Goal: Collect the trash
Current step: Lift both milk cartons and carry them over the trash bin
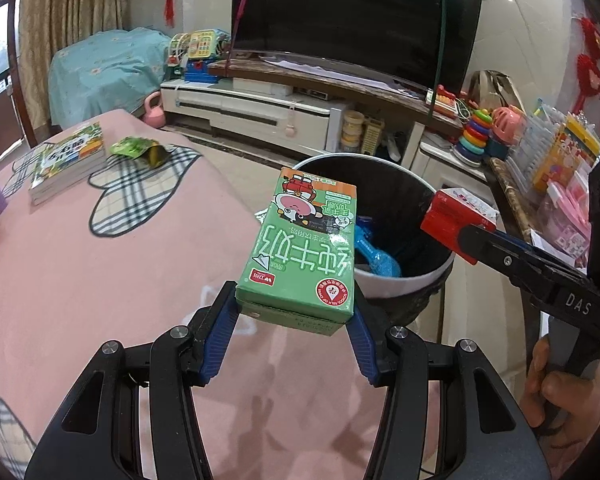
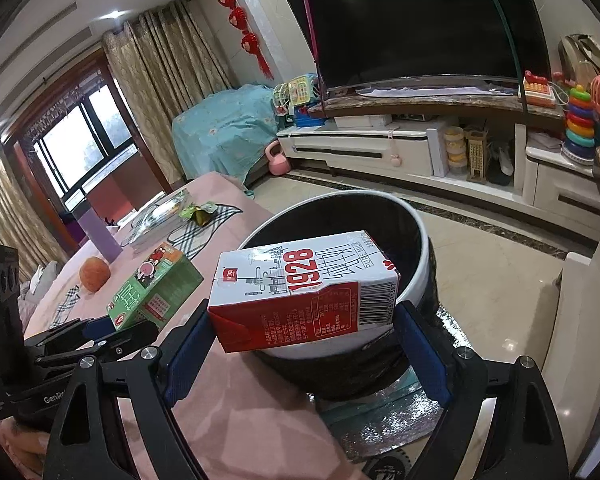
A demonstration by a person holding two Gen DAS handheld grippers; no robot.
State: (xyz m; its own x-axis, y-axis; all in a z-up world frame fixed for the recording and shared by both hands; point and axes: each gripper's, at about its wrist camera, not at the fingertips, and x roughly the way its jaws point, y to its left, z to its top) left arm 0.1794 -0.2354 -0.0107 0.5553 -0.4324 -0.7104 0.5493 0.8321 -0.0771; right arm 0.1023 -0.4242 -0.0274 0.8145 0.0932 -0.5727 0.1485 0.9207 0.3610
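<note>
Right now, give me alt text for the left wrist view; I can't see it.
The left gripper holds a green cardboard milk carton by its sides above the pink tablecloth, just short of the round black-lined trash bin. From the right, the right gripper holds a red-and-white milk carton over the bin's rim.

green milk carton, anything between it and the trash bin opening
Nothing visible does. The green milk carton is held in the left gripper beside the bin, whose open top is unobstructed; the red-and-white carton hangs in the right gripper alongside.
</note>
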